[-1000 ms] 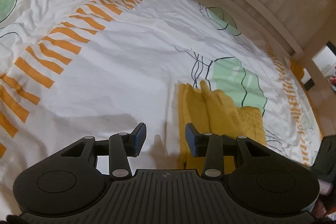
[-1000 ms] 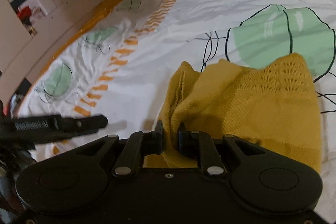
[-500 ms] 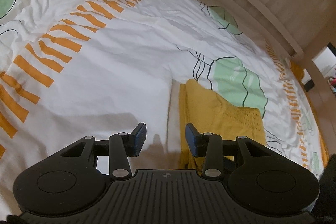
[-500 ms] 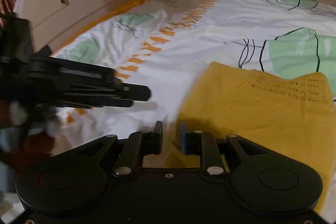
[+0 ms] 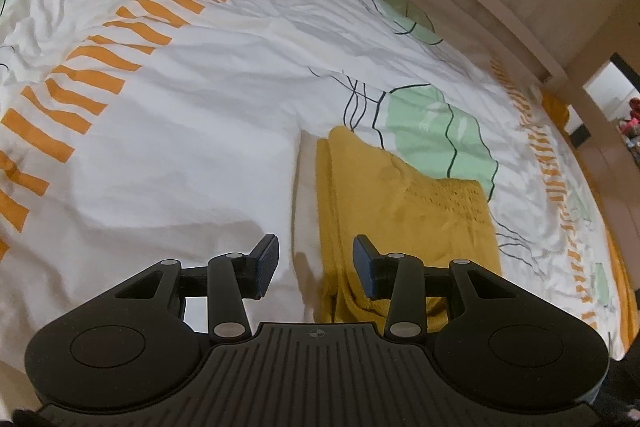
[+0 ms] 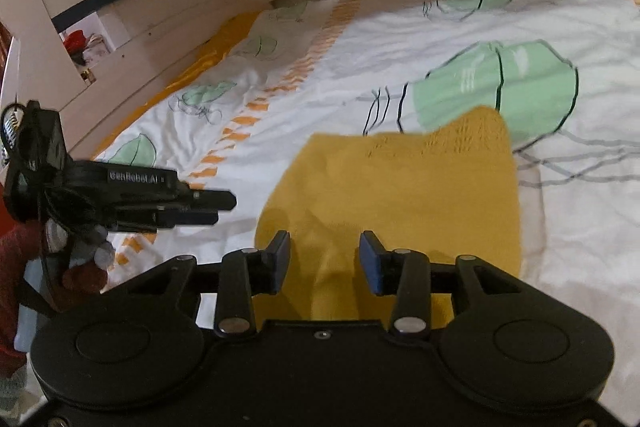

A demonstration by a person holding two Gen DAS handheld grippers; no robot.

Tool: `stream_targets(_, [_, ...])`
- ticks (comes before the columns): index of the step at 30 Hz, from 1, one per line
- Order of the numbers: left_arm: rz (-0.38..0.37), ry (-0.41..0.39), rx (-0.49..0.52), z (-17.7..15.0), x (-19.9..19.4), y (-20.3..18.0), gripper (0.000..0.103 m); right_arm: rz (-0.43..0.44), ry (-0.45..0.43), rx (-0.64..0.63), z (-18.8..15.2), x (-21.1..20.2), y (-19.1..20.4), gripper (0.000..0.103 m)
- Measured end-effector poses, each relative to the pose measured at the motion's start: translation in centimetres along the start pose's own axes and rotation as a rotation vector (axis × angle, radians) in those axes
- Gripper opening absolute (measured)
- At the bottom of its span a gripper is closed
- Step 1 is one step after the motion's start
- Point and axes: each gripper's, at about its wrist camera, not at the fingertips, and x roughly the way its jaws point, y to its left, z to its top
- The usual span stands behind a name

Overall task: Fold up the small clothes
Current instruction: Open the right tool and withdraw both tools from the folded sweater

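Right wrist view shows the right tool, its jaws just spread and empty, releasing the folded mustard knit garment flat mid-bed, while the left tool hovers spread at its edge.

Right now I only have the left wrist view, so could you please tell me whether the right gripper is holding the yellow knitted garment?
Observer: No. The right gripper has just been opening its jaws. They stand apart above the mustard-yellow knitted garment, pinching nothing.
Operator: Thank you. Where does my left gripper sit, seen from that side?
Observer: The left gripper is beside the garment's left edge, over the white leaf-printed bedsheet. Its tips stop short of the knit.
Operator: Is anything behind it?
Observer: A dark red sleeve, low at the picture's left edge.
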Motion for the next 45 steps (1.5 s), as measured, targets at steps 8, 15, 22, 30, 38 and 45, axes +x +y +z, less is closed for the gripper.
stream_targets(8, [-0.012,0.008,0.027,-0.3,-0.2,-0.6,0.04,0.14,0.151,-0.132,-4.1,3.4,4.7,0.058])
stream_targets(15, [-0.024,0.037,0.052,-1.4,0.1,-1.3,0.04,0.163,0.15,-0.165,-5.4,1.2,5.4,0.059])
stream_targets(22, [-0.042,0.119,0.076,-3.4,1.8,-2.5,0.04,0.064,0.079,-0.101,-4.9,-3.6,2.3,0.066])
stream_targets(30, [-0.028,0.182,0.055,-5.5,3.1,-2.6,0.04,-0.026,0.025,0.022,-4.9,-6.7,-2.1,0.076])
stream_targets(38, [-0.062,0.188,0.007,-5.6,3.4,-1.9,0.046,-0.046,0.0,0.137,-3.7,-6.4,-6.3,0.087])
stream_targets(45, [-0.086,0.179,0.013,-5.8,3.9,-2.3,0.062,-0.055,-0.016,0.244,-1.0,-2.8,-10.1,0.089])
